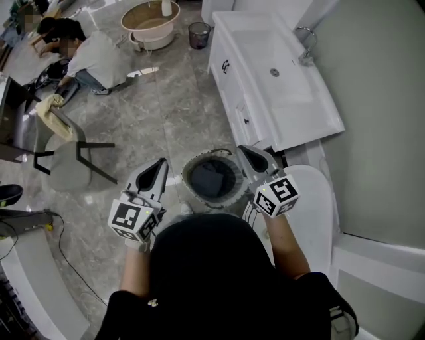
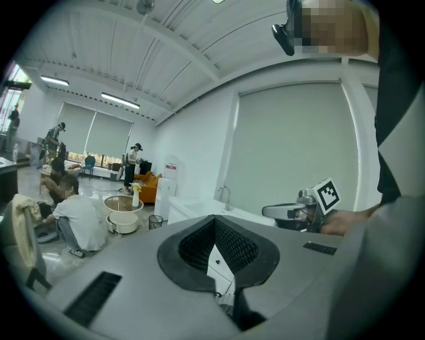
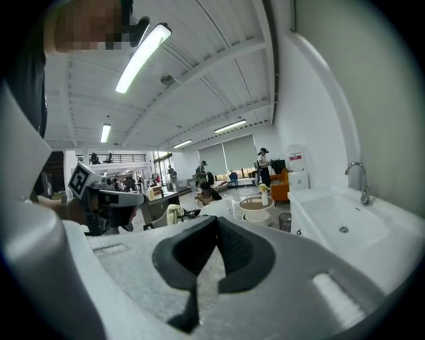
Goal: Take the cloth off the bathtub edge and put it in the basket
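In the head view a round grey basket (image 1: 192,192) stands on the floor just ahead of me, with a dark cloth (image 1: 212,178) lying inside it. My left gripper (image 1: 160,164) is held at the basket's left side and my right gripper (image 1: 244,151) at its upper right rim, both pointing forward. Both are shut, and the two gripper views show nothing between the jaws: the left gripper (image 2: 214,220) and the right gripper (image 3: 216,221) each have their dark pads meeting at the tip. Each gripper also sees the other: the right gripper (image 2: 292,212), the left gripper (image 3: 109,198).
A white sink counter (image 1: 279,73) runs along the wall ahead on the right. A white rounded fixture (image 1: 315,199) sits right of the basket. A chair (image 1: 70,159) stands at left, a person (image 1: 93,56) crouches on the floor beyond, near a round basin (image 1: 151,20) and a small bin (image 1: 198,34).
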A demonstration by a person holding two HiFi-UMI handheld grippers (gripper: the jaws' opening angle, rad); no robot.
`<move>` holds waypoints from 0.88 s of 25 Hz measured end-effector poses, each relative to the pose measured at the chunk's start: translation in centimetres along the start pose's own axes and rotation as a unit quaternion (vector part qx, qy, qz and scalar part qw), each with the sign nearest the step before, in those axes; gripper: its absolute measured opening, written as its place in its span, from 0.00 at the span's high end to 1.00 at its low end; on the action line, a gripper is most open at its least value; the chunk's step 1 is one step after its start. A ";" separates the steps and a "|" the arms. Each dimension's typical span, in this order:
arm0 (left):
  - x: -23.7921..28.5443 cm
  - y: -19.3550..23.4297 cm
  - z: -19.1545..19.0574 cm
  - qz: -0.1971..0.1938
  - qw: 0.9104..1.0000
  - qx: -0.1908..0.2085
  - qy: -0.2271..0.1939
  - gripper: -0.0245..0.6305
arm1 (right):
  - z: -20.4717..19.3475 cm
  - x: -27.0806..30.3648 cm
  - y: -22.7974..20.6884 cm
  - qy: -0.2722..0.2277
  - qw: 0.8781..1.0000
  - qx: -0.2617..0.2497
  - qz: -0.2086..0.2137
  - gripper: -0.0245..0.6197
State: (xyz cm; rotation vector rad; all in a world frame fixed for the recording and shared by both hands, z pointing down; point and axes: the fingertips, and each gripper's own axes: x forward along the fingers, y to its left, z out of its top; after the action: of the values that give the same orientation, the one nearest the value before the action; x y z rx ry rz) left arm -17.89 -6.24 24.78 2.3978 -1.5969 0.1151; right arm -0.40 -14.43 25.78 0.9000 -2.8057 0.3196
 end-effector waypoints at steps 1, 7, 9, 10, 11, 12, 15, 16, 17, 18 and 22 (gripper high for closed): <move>-0.2 -0.1 0.2 0.001 1.000 0.001 -0.004 0.94 | 0.2 -0.2 0.3 -0.002 1.000 -0.002 0.003 0.97; -1.1 -1.1 1.1 0.006 1.000 -0.004 -0.016 0.94 | 0.7 -0.7 1.4 -0.009 1.000 -0.013 0.016 0.97; -1.3 -1.2 0.9 0.004 1.000 0.004 -0.018 0.94 | 0.6 -0.7 1.6 -0.009 1.000 -0.015 0.021 0.97; -1.4 -1.3 0.8 0.004 1.000 0.005 -0.018 0.94 | 0.6 -0.7 1.8 -0.009 1.000 -0.015 0.023 0.97; -1.5 -1.3 0.8 0.004 1.000 0.006 -0.018 0.94 | 0.5 -0.7 1.9 -0.009 1.000 -0.015 0.024 0.97; -1.6 -1.4 0.8 0.004 1.000 0.005 -0.017 0.94 | 0.5 -0.7 2.0 -0.008 1.000 -0.014 0.026 0.97; -1.8 -1.8 0.8 0.004 1.000 0.006 -0.017 0.94 | 0.2 -0.7 2.2 -0.004 1.000 -0.010 0.029 0.97; -1.9 -1.9 0.8 0.005 1.000 0.006 -0.016 0.94 | 0.0 -0.7 2.3 -0.001 0.999 -0.010 0.031 0.97; -1.9 -1.9 0.7 0.005 1.000 0.007 -0.016 0.94 | -0.1 -0.7 2.4 0.002 0.999 -0.011 0.033 0.97; -2.0 -1.9 0.7 0.004 1.000 0.007 -0.015 0.94 | -0.2 -0.7 2.4 0.003 0.999 -0.011 0.034 0.97; -2.0 -2.0 0.6 0.005 1.000 0.007 -0.013 0.94 | -0.2 -0.7 2.3 0.003 0.999 -0.009 0.033 0.97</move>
State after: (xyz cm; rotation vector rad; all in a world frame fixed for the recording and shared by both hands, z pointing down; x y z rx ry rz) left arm -16.93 -3.88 23.42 2.4109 -1.6256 0.0971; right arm -1.16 -12.14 25.43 0.8030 -2.8321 0.3044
